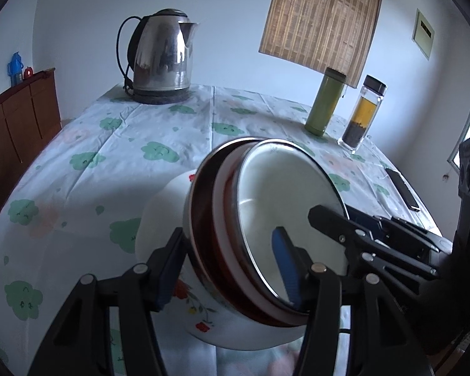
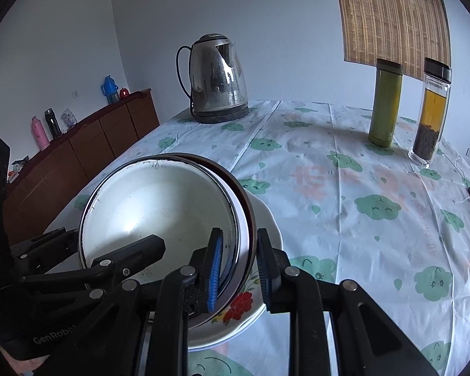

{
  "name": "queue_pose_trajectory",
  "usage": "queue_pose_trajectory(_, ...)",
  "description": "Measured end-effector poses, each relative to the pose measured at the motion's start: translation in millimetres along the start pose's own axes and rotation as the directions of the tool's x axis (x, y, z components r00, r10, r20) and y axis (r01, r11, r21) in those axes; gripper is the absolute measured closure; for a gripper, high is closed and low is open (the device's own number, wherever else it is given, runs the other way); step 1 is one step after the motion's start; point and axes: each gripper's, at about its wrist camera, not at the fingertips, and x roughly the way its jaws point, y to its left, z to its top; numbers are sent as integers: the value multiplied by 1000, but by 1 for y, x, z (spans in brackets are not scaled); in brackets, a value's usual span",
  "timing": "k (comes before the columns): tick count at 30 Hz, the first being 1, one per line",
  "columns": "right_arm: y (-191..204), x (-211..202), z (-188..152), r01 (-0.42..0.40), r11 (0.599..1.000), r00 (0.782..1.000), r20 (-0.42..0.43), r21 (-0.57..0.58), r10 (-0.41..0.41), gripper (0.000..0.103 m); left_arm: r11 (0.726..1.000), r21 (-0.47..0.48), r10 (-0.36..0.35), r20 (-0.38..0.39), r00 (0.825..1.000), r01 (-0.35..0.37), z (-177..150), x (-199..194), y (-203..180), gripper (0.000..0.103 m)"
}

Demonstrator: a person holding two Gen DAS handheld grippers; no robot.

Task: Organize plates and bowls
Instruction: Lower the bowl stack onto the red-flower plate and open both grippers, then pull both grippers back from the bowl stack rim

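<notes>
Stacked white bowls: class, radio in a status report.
Left gripper and right gripper both clamp stacked white metal-rimmed bowls, tilted. Steel kettle far back; path clear.

Phone (image 1: 402, 192) cut by right edge in right wrist view. Plate (image 2: 266, 219) mostly hidden under stacked bowls (image 2: 159, 206). Sideboard (image 2: 87, 144) clutter too small to identify.
</notes>
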Motion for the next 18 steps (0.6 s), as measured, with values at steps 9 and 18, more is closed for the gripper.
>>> queue_pose_trajectory(9,-5,-5,0,-38,999,998,43,8,38,66,1000,-9,12,36,999,-11,3,-6,4,45)
queue_pose_trajectory(18,-10,-21,3,-11,1000,994,110,-3,11,50,1000,-12,19,110,994,-17,7,-20,7,29)
